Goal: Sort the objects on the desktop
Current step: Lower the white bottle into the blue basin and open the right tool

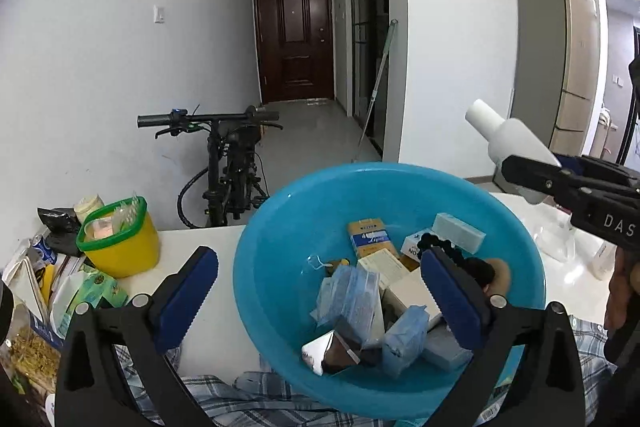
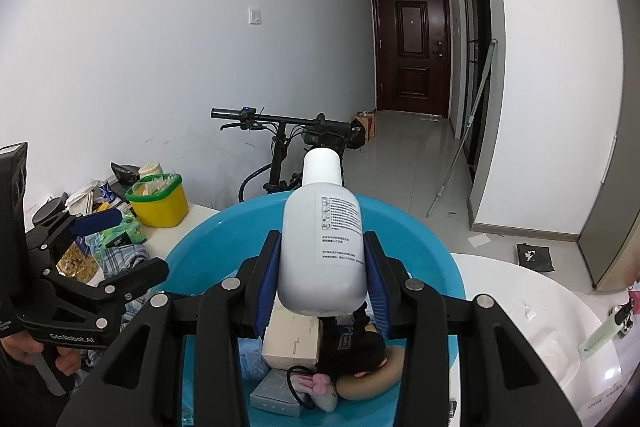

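And here's the big blue basin [image 1: 280,251], round, glossy plastic, sitting on the white table [image 1: 188,243] with a plaid cloth [image 1: 224,393] bunched under its near rim. It's packed: a yellow-and-blue carton [image 1: 370,237] lying flat, a pale green block [image 1: 460,231], a cream box [image 2: 294,337], crinkly blue-tinted plastic bags [image 1: 352,291], a shiny silver foil packet [image 1: 320,349], and over in the right wrist view a grey box [image 2: 276,395], a tan round pad [image 2: 376,373] and a small fluffy pink-and-white toy [image 2: 322,385]. Off to the left, a squat yellow tub [image 1: 124,247] with a green rim, holding what look like cotton swabs and a pale packet. Beside it, a jumble of packets and a green tissue pack [image 1: 94,289]. Now the grippers: the left gripper [image 1: 316,297] stands spread as wide as it goes, one blue ribbed pad outside the basin's rim, the other over the contents, nothing gripped between them. The right gripper [image 2: 322,273] is clamped tight on a white bottle [image 2: 324,247], smooth matte plastic with a rounded shoulder, a white cap and a printed label facing up. That bottle hangs tilted above the basin, cap pointing away toward the hallway, pads pressing its lower body on both sides.
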{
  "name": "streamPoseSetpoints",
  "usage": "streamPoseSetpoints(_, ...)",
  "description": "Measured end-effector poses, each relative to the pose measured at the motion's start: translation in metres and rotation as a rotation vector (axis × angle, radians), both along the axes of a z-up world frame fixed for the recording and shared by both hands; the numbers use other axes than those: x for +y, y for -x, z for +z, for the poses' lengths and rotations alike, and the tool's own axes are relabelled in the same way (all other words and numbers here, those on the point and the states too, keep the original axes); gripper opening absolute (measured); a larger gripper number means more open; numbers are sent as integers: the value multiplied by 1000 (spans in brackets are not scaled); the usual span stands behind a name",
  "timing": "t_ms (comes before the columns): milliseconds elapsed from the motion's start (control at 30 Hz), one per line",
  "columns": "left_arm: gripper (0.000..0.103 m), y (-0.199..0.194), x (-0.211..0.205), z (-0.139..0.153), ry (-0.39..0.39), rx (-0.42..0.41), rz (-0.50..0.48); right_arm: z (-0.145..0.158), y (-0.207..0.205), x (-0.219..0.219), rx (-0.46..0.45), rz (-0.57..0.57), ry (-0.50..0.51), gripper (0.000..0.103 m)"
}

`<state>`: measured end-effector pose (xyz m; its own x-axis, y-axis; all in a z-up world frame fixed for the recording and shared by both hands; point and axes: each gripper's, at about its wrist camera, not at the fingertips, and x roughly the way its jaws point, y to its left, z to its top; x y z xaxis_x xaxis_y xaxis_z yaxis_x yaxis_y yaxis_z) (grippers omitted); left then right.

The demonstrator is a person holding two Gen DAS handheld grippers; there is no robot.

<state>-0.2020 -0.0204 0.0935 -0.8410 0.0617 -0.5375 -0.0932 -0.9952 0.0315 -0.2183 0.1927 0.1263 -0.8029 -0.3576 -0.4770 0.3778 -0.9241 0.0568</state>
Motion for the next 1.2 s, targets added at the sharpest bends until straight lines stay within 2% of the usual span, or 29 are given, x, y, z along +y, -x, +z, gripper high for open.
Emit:
streamPoseSetpoints(1067,103,-1,0,0,-7,-17,4,0,0,-8,-10,19,6,38)
streamPoseSetpoints(1100,103,-1,0,0,-7,-17,3,2,-1,-7,-8,29,31,61)
streamPoseSetpoints(1133,103,-1,0,0,-7,-17,3,4,-3,-5,-3,30,48,96)
streamPoseSetpoints(1167,103,-1,-1,0,-9,-18,5,6,-6,-3,15,17,55,102)
streamPoseSetpoints(1200,103,-1,-2,1,-11,-19,6,8,-8,-3,30,10,53,103)
